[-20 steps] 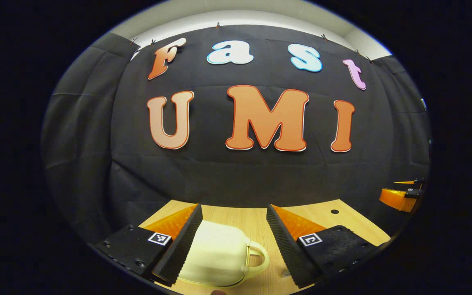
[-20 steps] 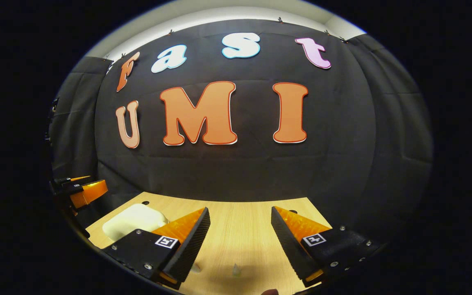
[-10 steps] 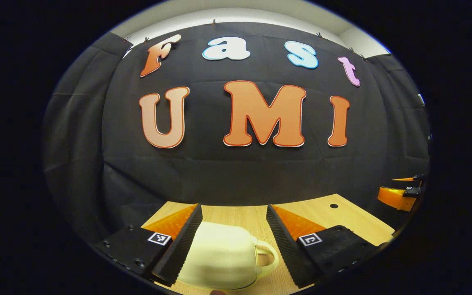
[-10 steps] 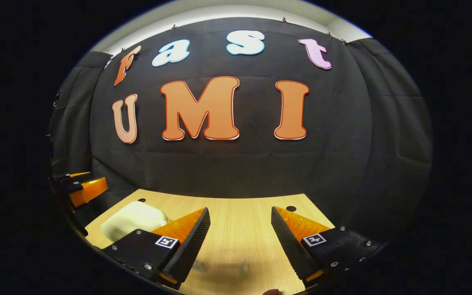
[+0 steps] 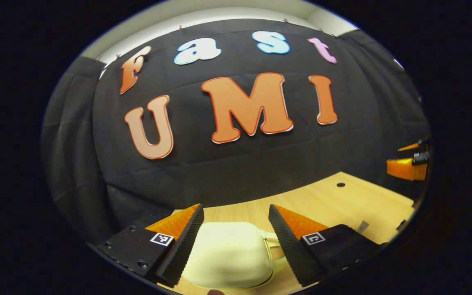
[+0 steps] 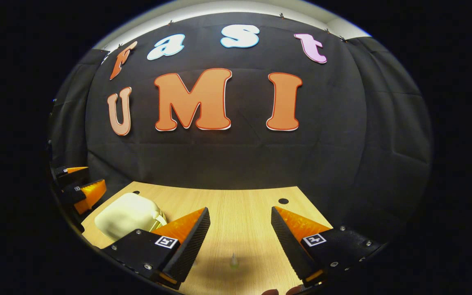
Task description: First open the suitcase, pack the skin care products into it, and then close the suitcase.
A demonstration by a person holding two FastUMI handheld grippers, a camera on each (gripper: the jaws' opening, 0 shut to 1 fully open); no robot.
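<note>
A cream hard-shell suitcase [image 5: 228,254] lies closed on the wooden table [image 5: 342,200], its handle [image 5: 271,246] on the right. My left gripper [image 5: 236,207] is open and stands over it, one finger on each side of the shell. In the right gripper view the suitcase [image 6: 125,213] lies at the left, beside my left gripper [image 6: 80,186]. My right gripper [image 6: 240,209] is open above bare table [image 6: 240,196], with nothing between its fingers. A small pale item [image 6: 233,261] stands on the table below it, too small to tell what it is.
The black cloth wall closes off the far edge of the table. A round hole [image 6: 283,201] sits in the tabletop at the back right. In the left gripper view my right gripper [image 5: 408,164] is at the far right edge, and a small grey item [image 5: 362,225] lies near it.
The left gripper has rolled and swung left, so the wall tilts and the suitcase sits further between its fingers. The right gripper has tipped down slightly, showing more table.
</note>
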